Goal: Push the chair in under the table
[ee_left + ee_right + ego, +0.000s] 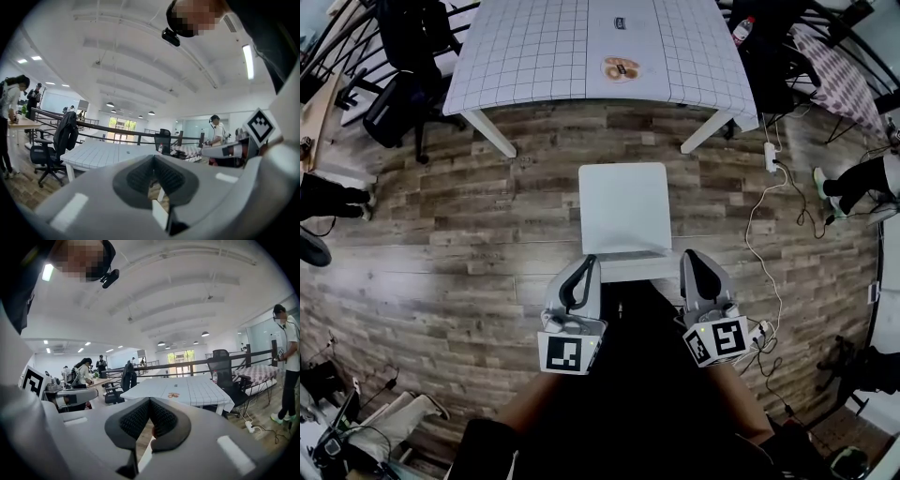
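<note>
While chair sits outside table, hand-held grippers (closed) flank it.

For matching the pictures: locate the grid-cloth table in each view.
Head view: table top centre, along the upper edge.
Left gripper view: table left of centre, mid-height.
Right gripper view: table right of centre, mid-height.
Shared landmark: the bottle beside the table.
</note>
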Tool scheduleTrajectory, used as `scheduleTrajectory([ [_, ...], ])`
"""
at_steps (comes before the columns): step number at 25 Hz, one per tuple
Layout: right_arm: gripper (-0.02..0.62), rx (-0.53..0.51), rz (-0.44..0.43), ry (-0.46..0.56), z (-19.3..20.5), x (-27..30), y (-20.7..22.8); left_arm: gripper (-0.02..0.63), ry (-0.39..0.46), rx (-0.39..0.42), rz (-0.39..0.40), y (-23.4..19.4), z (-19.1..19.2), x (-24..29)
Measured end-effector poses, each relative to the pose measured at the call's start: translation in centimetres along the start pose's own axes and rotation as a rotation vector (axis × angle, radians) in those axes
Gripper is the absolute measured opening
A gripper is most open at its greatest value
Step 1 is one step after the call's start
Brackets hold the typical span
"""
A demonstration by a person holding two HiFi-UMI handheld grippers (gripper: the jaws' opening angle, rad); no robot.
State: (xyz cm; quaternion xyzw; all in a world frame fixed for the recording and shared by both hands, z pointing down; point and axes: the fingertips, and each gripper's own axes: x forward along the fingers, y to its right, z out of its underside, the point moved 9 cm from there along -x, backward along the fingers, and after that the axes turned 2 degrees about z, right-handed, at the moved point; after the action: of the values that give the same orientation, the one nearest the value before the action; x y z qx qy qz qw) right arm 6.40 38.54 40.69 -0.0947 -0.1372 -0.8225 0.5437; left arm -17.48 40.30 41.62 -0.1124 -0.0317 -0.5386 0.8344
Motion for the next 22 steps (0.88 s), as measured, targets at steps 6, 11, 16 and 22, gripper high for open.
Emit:
scheduleTrajectory([
  [6, -0.003, -0.021, -0.061, 0.0, -0.4, 0.1, 1.4, 0.009, -0.021, 0.012, 0.028, 1.6, 0.0, 1.2],
  [11, -0.002, -0.02, -0.127, -0.078, 0.0, 0.6, 2.9, 0.009, -0.106, 0.056, 0.098, 3.4, 0.6, 3.1],
  [16, 0.0, -0.088, -0.211, -0.202, 1.7, 0.8, 4.5, 0.011, -0.191, 0.154, 0.096, 3.0, 1.7, 3.5],
  [22, 0.103, -0.141, -0.299, -0.458, 5.7, 4.1, 7.4, 0.101, -0.478, 0.298, 0.306, 2.5, 5.4, 6.8],
])
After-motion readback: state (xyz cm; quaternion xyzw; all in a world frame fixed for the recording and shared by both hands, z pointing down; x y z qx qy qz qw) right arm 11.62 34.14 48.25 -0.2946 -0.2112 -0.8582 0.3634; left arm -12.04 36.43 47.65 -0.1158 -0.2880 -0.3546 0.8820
